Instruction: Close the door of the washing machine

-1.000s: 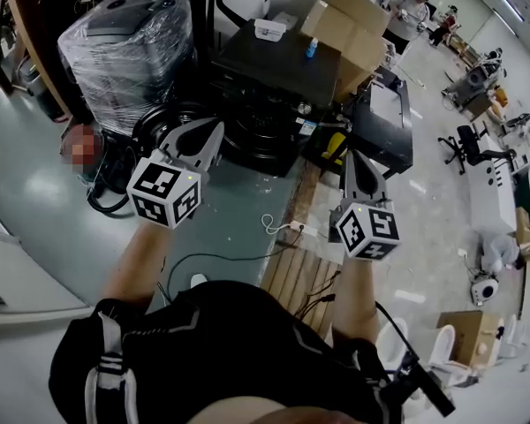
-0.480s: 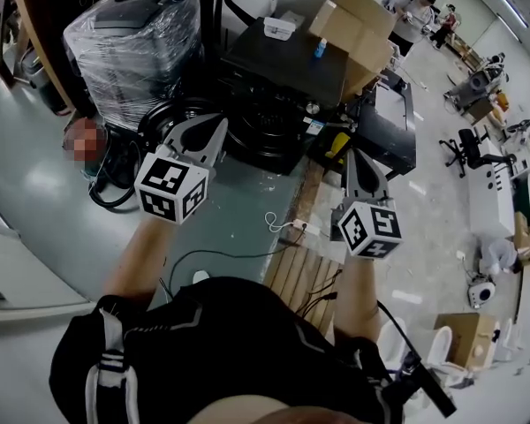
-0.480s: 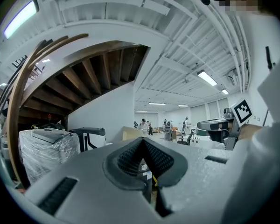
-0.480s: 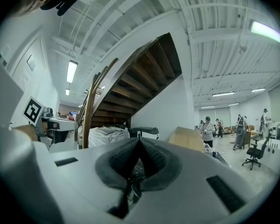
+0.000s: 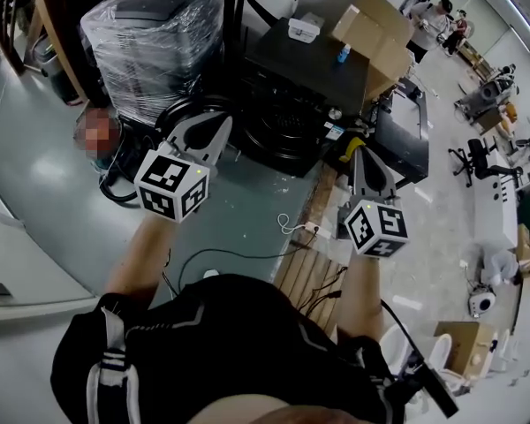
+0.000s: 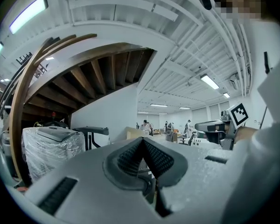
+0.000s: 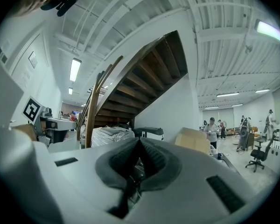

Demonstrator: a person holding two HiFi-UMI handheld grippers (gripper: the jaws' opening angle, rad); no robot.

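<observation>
A black washing machine (image 5: 311, 69) stands ahead on the floor, its round front opening (image 5: 281, 135) facing me. A dark round door ring (image 5: 187, 113) hangs out to the left of the opening. My left gripper (image 5: 221, 125) is shut and empty, its tips just in front of that ring and short of the machine. My right gripper (image 5: 363, 154) is shut and empty too, held level near the machine's right front corner. In the left gripper view the left gripper (image 6: 142, 142) has its pads pressed together. In the right gripper view the right gripper (image 7: 139, 143) is the same.
A plastic-wrapped machine (image 5: 155, 38) stands at the left and cardboard boxes (image 5: 378, 32) at the back right. A white box (image 5: 305, 29) and a small blue bottle (image 5: 343, 53) sit on the washer. A cable with a power strip (image 5: 305, 229) and a wooden pallet (image 5: 311, 274) lie at my feet.
Both grippers have travelled forward toward the washing machine, which now sits lower and nearer in the head view. The jaws stayed shut throughout.
</observation>
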